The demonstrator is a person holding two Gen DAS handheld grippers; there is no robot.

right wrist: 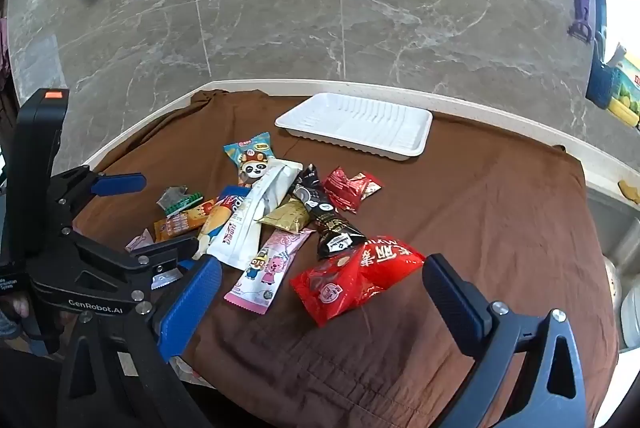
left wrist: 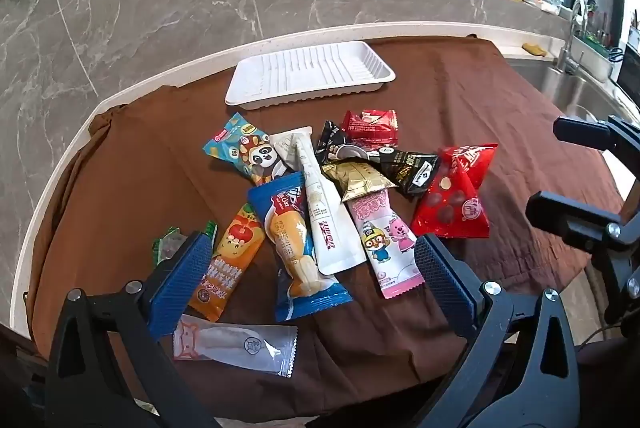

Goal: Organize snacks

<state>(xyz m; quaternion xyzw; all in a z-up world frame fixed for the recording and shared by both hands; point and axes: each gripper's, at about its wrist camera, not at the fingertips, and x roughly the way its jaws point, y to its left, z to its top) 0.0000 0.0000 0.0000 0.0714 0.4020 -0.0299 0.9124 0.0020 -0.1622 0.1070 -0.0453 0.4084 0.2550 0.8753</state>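
Observation:
Several snack packets lie in a loose pile on a brown cloth [left wrist: 460,96]. Among them are a blue packet [left wrist: 296,244], a white pouch [left wrist: 324,212], a pink cartoon packet [left wrist: 388,244], a red bag [left wrist: 456,192] and a panda packet [left wrist: 248,148]. An empty white tray [left wrist: 310,72] sits behind the pile; it also shows in the right wrist view [right wrist: 356,124]. My left gripper [left wrist: 312,276] is open, empty, just above the near packets. My right gripper [right wrist: 322,304] is open, empty, near the red bag [right wrist: 356,272].
The cloth covers a white counter [right wrist: 224,86] against a grey marble wall. A steel sink [left wrist: 580,92] with a tap lies to the right. A clear wrapper [left wrist: 236,346] lies nearest me. The left gripper's body [right wrist: 80,260] stands at the left of the right wrist view.

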